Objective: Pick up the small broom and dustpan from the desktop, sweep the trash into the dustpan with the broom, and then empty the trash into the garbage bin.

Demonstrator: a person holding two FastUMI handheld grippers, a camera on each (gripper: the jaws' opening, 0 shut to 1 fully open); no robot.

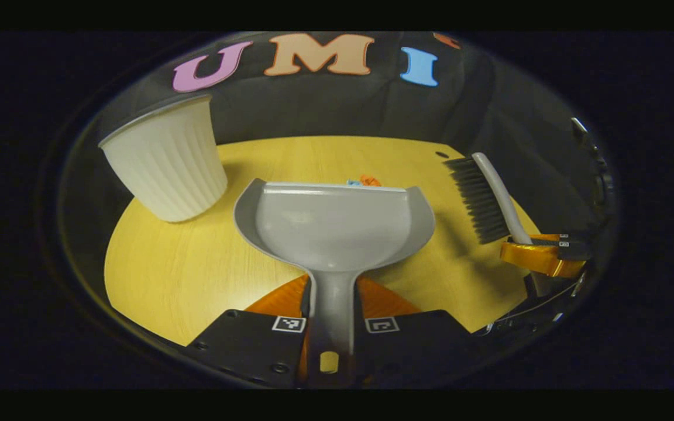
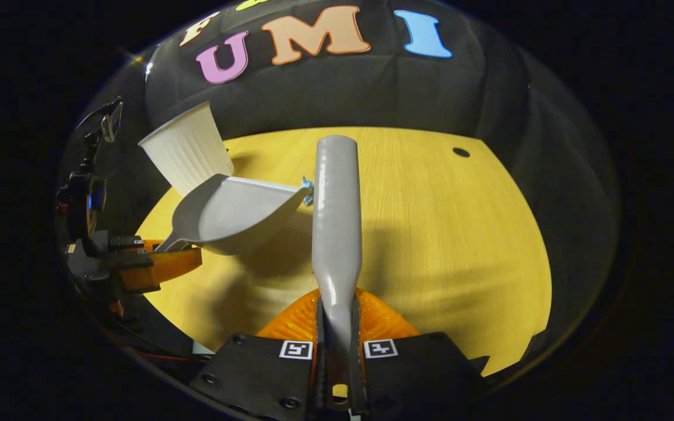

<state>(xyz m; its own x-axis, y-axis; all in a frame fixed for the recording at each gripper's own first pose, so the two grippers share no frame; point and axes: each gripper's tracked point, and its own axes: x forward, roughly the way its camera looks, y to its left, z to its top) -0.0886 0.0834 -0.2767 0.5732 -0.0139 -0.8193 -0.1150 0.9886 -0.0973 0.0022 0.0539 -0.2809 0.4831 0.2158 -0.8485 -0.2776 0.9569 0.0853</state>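
Left tongs (image 1: 330,327), closed on the handle of the grey dustpan (image 1: 337,225), both fingers pressing the narrow stem; the pan is held roughly level above the yellow wooden table (image 1: 173,269), its front lip pointing away from the camera; in the right gripper view the same dustpan (image 2: 234,213) hangs clear of the table, tilted, with its shadow beneath. Right tongs (image 2: 337,356), closed on the handle of the small broom (image 2: 336,222), seen along its grey back so that the bristles are hidden; in the left gripper view the broom (image 1: 489,199) stands to the right, dark bristles facing the pan, carried by the right tongs (image 1: 542,254). Trash (image 1: 365,180), small orange and blue scraps lying on the table just beyond the pan's lip; a blue scrap (image 2: 308,188) shows between pan and broom. Garbage bin (image 1: 167,158), a white ribbed tub standing on the table to the left of the pan, near it but apart.

Handling, as judged: both tools appear to be light, rigid plastic; the smooth handles may twist in a narrow grip, so a hold near the stem's base, as here, seems best; the bristles look soft and should flex on the table; the scraps seem light and easily scattered.
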